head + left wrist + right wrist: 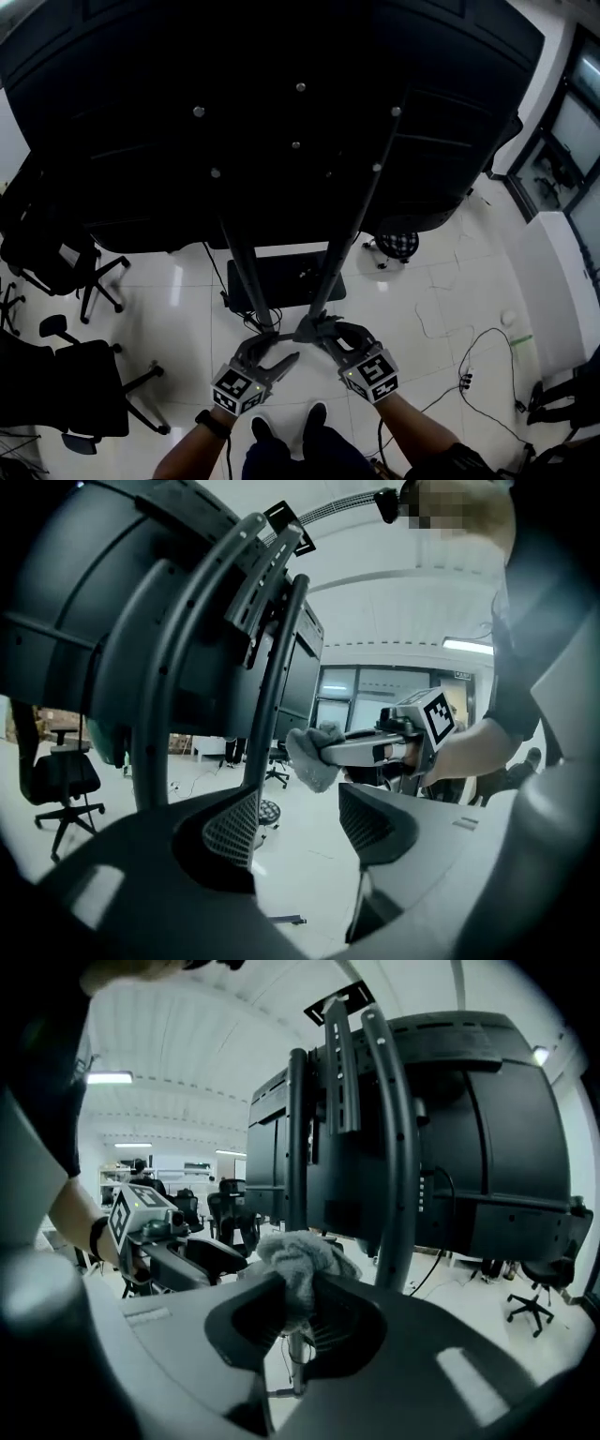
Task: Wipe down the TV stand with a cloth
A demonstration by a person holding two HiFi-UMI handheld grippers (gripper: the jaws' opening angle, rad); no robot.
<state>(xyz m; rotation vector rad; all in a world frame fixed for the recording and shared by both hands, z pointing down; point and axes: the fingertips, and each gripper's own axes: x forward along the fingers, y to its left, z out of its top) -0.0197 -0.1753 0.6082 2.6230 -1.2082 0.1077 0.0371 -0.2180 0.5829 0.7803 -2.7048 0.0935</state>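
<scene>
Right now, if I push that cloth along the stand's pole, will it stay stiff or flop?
Probably floppy: the cloth sits crumpled in soft folds in the right gripper, so it should mould round the pole. Likely light, as a small pinch carries it. Its fuzzy surface would likely drag, not slip.

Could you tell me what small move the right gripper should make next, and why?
Probably ease the right gripper forward until its cloth presses firmly on the nearer stand upright, ready to stroke along it. The gripper is shut on the bunched cloth, which sits close beside that upright. I cannot tell whether it touches. The left gripper is open and empty.
</scene>
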